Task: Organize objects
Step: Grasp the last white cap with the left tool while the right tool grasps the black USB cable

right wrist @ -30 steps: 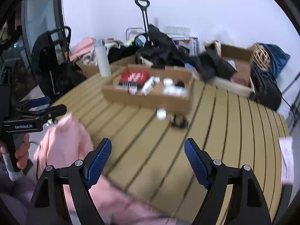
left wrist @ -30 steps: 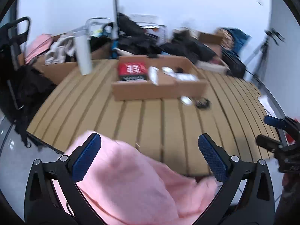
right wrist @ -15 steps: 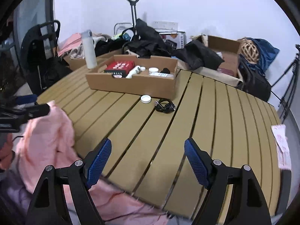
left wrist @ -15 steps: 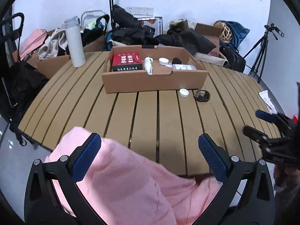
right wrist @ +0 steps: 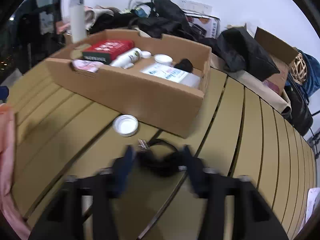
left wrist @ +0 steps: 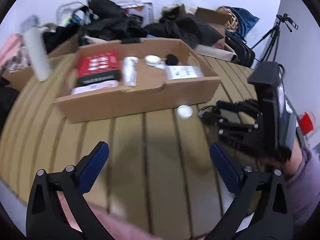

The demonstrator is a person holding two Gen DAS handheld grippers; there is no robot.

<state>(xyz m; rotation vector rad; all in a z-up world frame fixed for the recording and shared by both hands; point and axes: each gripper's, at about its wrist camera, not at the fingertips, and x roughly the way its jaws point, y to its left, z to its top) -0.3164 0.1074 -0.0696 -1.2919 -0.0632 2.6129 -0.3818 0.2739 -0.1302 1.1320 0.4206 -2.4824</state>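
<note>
A shallow cardboard box [left wrist: 140, 98] [right wrist: 140, 94] on the slatted wooden table holds a red box [left wrist: 98, 64], a white bottle [right wrist: 126, 58], a white jar and a flat packet. In front of it lie a white lid [right wrist: 125, 125] [left wrist: 185, 111] and a coiled black cable [right wrist: 160, 160]. My right gripper [right wrist: 158, 158] straddles the cable, its blurred blue-padded jaws partly closed around it; it also shows in the left wrist view [left wrist: 236, 124]. My left gripper [left wrist: 159, 160] is open and empty over bare table.
A pink cloth [right wrist: 6, 150] hangs over the table's near left edge. A white flask [left wrist: 37, 56] stands at the back left. Bags, cartons and a tripod [left wrist: 272, 38] crowd behind the table. A paper slip [right wrist: 312, 202] lies at the right edge.
Both grippers have moved forward toward the box. My right gripper has come down over the black cable and its jaws have narrowed. The pink cloth has dropped out from under my left gripper.
</note>
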